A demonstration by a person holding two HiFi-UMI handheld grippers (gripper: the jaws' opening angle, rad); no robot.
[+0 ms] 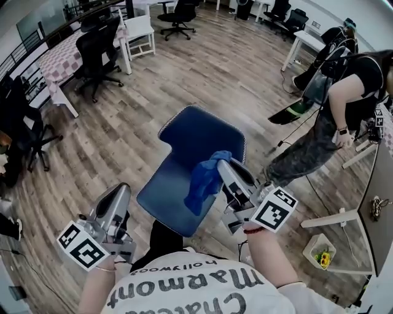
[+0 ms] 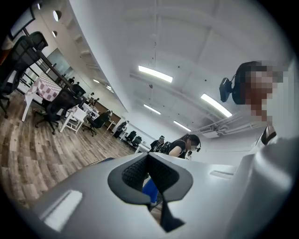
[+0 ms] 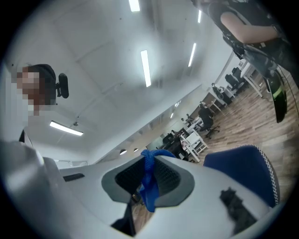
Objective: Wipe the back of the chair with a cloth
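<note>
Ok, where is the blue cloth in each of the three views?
Head view: centre, cloth hanging from the right gripper over the chair.
Left gripper view: small blue patch below the jaws, probably it.
Right gripper view: cloth low centre, pinched between the jaws.
Shared landmark: the chair, also at the right gripper view's right.

We are in a large open-plan office. We see a wide wood-plank floor (image 1: 209, 80). Black swivel chairs (image 1: 98, 52) on castors are pulled up to a long table (image 1: 58, 61) with a checked cover along the floor's far left edge. More swivel chairs (image 1: 179, 15) stand at its far edge, and a white desk (image 1: 302, 42) stands at the far right. A blue chair (image 1: 196, 153) sits mid-floor. In the left gripper view we see strip lights (image 2: 155, 73) in rows on a white ceiling, with further desks and chairs receding down the room. A person (image 1: 344, 104) bends near a white table (image 1: 374, 184) at the right edge.
</note>
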